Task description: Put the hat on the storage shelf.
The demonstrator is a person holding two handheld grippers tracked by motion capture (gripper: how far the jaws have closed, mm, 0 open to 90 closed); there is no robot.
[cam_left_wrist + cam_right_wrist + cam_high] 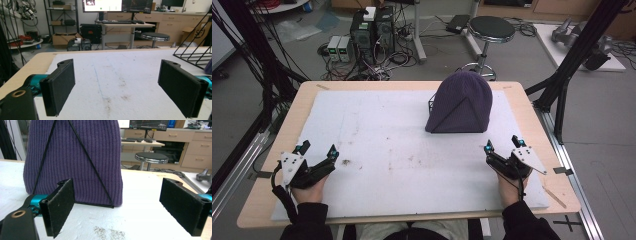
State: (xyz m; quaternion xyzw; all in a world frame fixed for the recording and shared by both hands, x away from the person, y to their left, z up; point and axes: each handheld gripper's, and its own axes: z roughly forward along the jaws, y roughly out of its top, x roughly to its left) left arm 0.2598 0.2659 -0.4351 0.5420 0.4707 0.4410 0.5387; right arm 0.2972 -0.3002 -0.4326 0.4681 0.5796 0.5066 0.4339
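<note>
A purple knitted beanie (460, 103) is pulled over a black wire stand (432, 104) at the back right of the white foam mat (387, 145). In the right gripper view the beanie (75, 157) stands close ahead, with a thin black wire triangle (92, 165) across its front. My right gripper (503, 145) rests open on the mat, a short way in front of the beanie, jaws wide apart and nothing between them. My left gripper (318, 148) rests open near the mat's front left, far from the beanie. The left gripper view catches the wire stand (197, 53) at its right edge.
The mat covers most of a wooden table (287, 125). Dark stains (346, 161) mark the mat beside the left gripper. Behind the table stand a black stool (491, 30), computer towers (372, 30) and tangled cables. Black frame posts (572, 55) rise at both sides.
</note>
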